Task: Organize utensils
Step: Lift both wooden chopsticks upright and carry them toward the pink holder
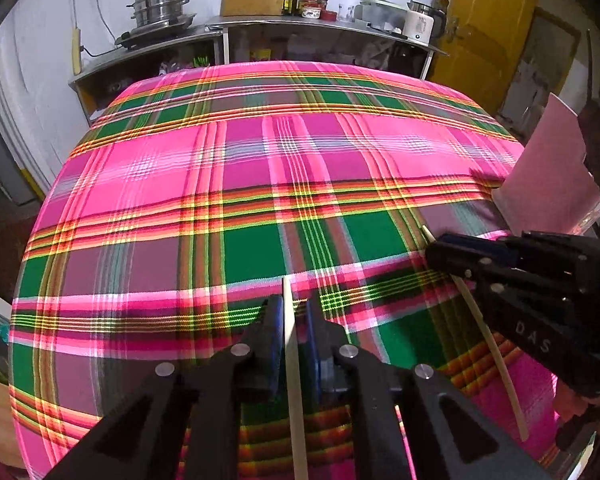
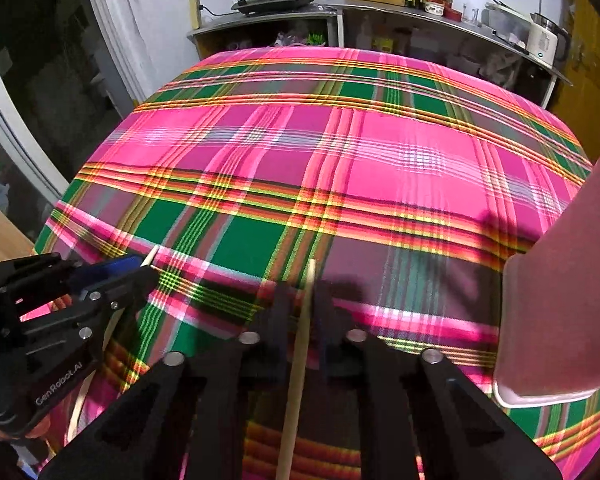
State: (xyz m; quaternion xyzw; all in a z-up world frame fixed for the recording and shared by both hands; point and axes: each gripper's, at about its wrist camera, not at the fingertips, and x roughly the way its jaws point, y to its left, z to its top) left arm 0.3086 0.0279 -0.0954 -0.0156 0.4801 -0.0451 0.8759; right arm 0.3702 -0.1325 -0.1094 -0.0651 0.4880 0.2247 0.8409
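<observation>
Wooden chopsticks, one to each tool, are the business of this moment over a counter draped in pink, green and orange plaid cloth [image 1: 228, 184]. Nearest, the left tool [image 1: 290, 320] has its blue-padded fingers pressed in against the left chopstick [image 1: 291, 360], which runs straight out between them, its tip poking just past the fingertips. Just to that tool's right, the right tool [image 2: 308, 304] pinches the right chopstick [image 2: 300, 352] the same way, lengthwise along the fingers; seen from the left wrist, that stick trails back beneath the tool body in a long pale line. Holding each stick along the tool's own axis looks deliberate: it keeps the thin wood from swivelling and lets the tip be aimed like a pointer. Both sticks appear lifted off the cloth rather than lying on it, though the fisheye makes the gap hard to judge. Beside the right tool, on its right, stands a pale pink holder [image 2: 560, 300], its side wall filling that edge of the view; it is probably where the pair belongs. Far beyond both tools, past the counter's edge, a steel shelf [image 1: 260, 24] carries a stacked steamer pot [image 1: 160, 6], bottles and a white kettle [image 1: 420, 24].
</observation>
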